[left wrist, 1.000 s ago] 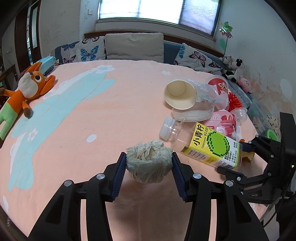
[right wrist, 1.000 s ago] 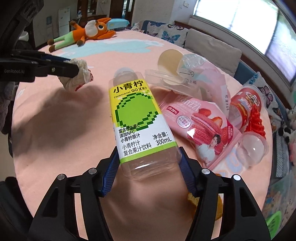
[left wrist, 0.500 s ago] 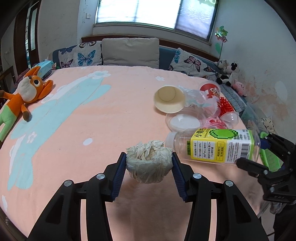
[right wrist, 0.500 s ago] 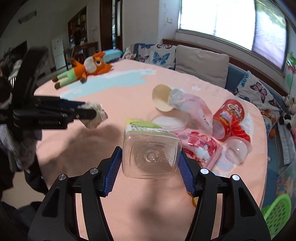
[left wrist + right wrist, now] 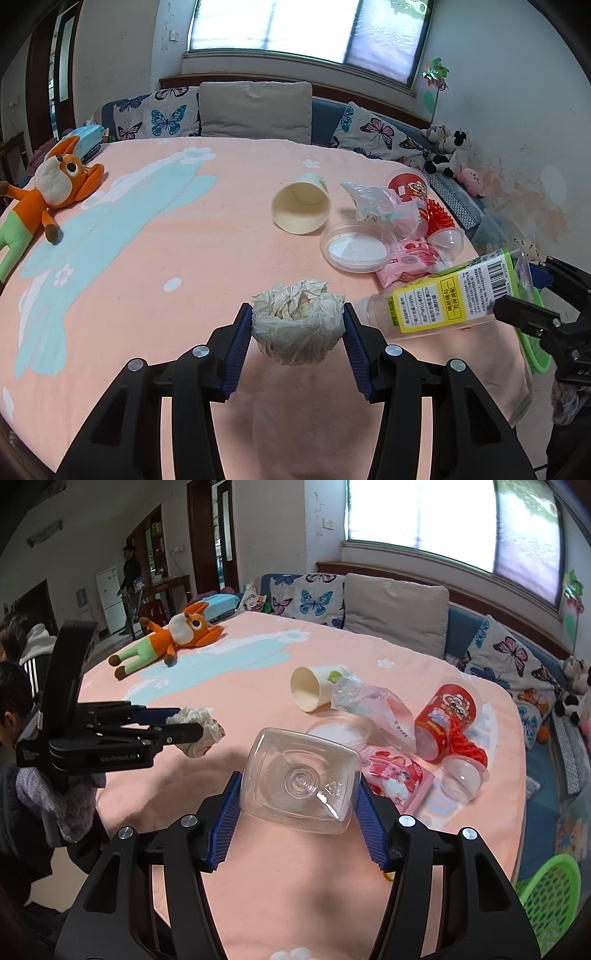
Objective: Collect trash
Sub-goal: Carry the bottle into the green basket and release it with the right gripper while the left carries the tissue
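My left gripper (image 5: 297, 325) is shut on a crumpled paper ball (image 5: 297, 319), held above the peach table cover; it also shows in the right wrist view (image 5: 195, 731). My right gripper (image 5: 298, 801) is shut on an empty clear juice bottle (image 5: 299, 779) with a yellow-green label (image 5: 454, 295), lifted off the table with its base toward the camera. More trash lies on the table: a paper cup (image 5: 301, 208), a clear lid (image 5: 354, 249), a crumpled plastic bag (image 5: 376, 203), a pink wrapper (image 5: 410, 258), a red cup (image 5: 448, 716) and a clear dome (image 5: 463, 777).
An orange plush toy (image 5: 48, 192) lies at the table's far left. A green basket (image 5: 546, 897) stands on the floor off the right edge. Cushions (image 5: 255, 109) line the bench behind. People (image 5: 22, 686) sit at the left.
My right gripper has lifted the bottle off the table and swung it up, base toward the camera. Both grippers have risen. The paper ball stays held.
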A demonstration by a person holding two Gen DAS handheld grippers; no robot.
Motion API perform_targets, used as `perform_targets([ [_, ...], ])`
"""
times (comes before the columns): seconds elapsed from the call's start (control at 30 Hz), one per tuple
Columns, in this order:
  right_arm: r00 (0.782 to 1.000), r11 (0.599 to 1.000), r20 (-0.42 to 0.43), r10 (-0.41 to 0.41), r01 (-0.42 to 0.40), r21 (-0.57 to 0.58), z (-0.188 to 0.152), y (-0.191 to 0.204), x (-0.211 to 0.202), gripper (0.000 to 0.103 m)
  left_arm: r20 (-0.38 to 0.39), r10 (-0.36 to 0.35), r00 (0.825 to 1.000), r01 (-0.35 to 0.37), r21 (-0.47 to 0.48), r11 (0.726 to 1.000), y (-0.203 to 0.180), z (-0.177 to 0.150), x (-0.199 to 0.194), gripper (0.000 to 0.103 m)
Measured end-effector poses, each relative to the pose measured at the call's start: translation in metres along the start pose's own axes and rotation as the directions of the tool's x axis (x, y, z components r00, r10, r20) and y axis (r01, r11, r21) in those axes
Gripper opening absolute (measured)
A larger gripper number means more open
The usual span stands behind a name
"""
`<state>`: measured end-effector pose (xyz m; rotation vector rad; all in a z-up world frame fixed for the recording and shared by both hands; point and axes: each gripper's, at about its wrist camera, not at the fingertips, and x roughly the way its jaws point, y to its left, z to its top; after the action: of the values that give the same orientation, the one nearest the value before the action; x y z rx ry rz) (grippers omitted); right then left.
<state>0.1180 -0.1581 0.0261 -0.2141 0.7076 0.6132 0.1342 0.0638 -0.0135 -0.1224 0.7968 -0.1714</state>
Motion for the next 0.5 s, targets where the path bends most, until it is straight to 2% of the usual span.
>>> perform_targets([
  [0.5, 0.999, 0.997, 0.025, -0.022, 0.02, 0.068, -0.005, -0.017, -0.049, 0.058, 0.012, -0.056, 0.998, 0.055, 0.045, 0.997, -0.031, 0.008, -0.007, 0.047],
])
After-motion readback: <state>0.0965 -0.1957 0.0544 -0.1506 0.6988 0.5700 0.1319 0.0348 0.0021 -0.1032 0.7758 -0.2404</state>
